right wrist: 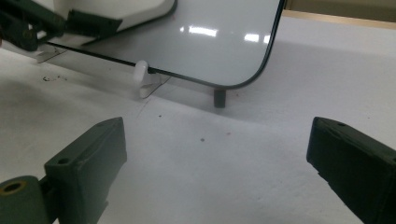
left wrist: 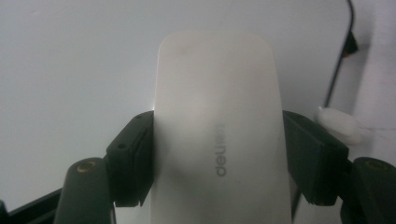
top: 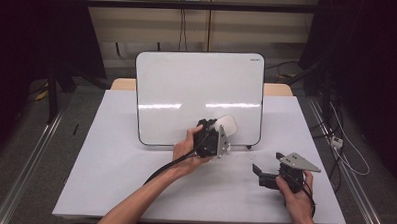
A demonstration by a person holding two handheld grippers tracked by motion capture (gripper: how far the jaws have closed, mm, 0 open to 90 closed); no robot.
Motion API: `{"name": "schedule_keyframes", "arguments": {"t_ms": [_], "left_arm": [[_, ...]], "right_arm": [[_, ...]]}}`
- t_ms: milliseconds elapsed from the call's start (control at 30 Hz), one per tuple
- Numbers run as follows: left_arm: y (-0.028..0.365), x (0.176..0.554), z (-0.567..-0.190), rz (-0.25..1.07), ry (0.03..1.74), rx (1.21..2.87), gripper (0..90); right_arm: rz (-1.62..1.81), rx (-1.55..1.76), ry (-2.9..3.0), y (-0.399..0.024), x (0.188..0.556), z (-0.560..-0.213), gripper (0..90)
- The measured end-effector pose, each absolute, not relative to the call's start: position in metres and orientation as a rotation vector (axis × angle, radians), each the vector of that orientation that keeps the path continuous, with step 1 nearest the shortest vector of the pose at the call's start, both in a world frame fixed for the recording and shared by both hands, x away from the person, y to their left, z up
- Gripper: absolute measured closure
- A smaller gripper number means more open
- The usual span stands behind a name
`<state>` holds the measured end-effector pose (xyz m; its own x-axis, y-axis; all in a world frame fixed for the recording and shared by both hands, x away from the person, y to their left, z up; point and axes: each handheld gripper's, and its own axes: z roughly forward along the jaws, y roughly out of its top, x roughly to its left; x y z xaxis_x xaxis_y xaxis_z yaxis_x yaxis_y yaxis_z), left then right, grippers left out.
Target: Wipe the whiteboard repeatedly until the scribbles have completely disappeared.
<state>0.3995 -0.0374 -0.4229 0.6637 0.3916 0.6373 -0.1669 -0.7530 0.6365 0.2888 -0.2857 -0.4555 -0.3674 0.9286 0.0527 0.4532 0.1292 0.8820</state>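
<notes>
Just one eraser point(left wrist: 217, 126) clamped in left gripper point(left wrist: 217, 158), one whiteboard point(top: 187, 86), right gripper point(right wrist: 217, 158) apart.

One whiteboard point(top: 187, 91) stood on the one white table point(top: 109, 164). One white eraser point(top: 228, 126) was against the whiteboard, and two grippers were near it, left gripper point(top: 212, 128) and right gripper point(top: 264, 167).

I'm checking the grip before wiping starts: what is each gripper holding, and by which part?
The left gripper clamps the white eraser across its two long sides, near the middle. The right gripper stands open, holding nothing.
</notes>
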Motion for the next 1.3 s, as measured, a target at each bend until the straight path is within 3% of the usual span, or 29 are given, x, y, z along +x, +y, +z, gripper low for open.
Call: {"name": "schedule_keyframes", "arguments": {"t_ms": [233,533,867,1300], "left_arm": [[-0.015,0.421,-0.4,1.07,0.266,2.141,31.1],[0.016,0.409,-0.413,1.097,0.294,2.138,31.1],[-0.011,0.397,-0.424,1.083,0.235,2.182,31.0],[-0.047,0.412,-0.406,1.056,0.252,2.181,31.0]], "right_arm": [[1.184,1.337,1.881,-0.288,0.287,-0.455,4.8],[1.18,1.337,1.876,-0.288,0.286,-0.455,4.8],[1.179,1.328,1.887,-0.284,0.289,-0.455,4.8],[1.191,1.325,1.885,-0.287,0.287,-0.454,4.7]]}}
